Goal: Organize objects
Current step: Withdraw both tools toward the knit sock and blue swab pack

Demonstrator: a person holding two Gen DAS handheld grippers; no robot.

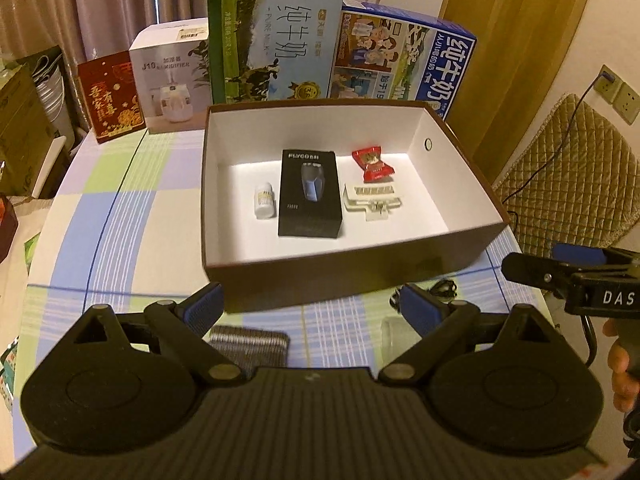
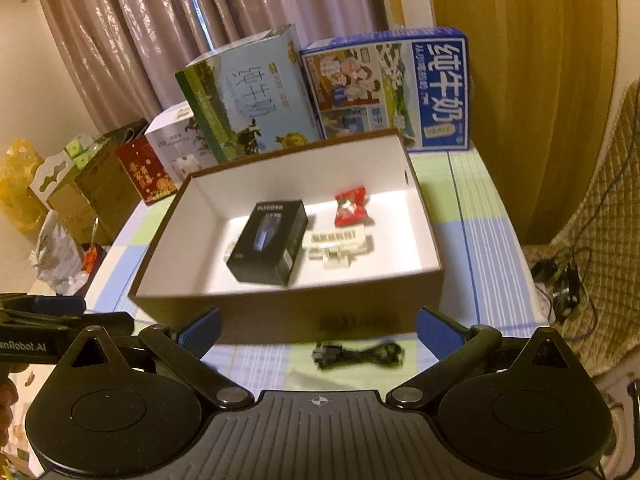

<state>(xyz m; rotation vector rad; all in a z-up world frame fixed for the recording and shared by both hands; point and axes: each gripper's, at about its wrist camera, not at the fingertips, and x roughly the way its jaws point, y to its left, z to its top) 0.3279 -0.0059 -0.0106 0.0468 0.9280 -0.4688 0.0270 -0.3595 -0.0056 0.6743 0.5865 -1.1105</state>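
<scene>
A brown box [image 1: 340,276] [image 2: 280,312] with a white inside stands on the checked tablecloth. In it lie a black shaver box [image 1: 310,194] [image 2: 268,246], a small white bottle [image 1: 264,201], a red candy packet [image 1: 373,164] [image 2: 352,210] and a white plastic part [image 1: 372,199] [image 2: 340,246]. In front of the box lie a black cable [image 2: 358,354] [image 1: 440,290], a grey woven piece [image 1: 248,346] and a clear cup [image 1: 394,338]. My left gripper [image 1: 308,308] is open over these. My right gripper [image 2: 318,330] is open above the cable.
Behind the box stand two milk cartons [image 1: 276,40] [image 1: 404,60], a white humidifier box [image 1: 174,80] and a red gift box [image 1: 110,98]. A quilted chair [image 1: 568,176] is to the right. Cartons and bags [image 2: 72,200] sit off the table's left.
</scene>
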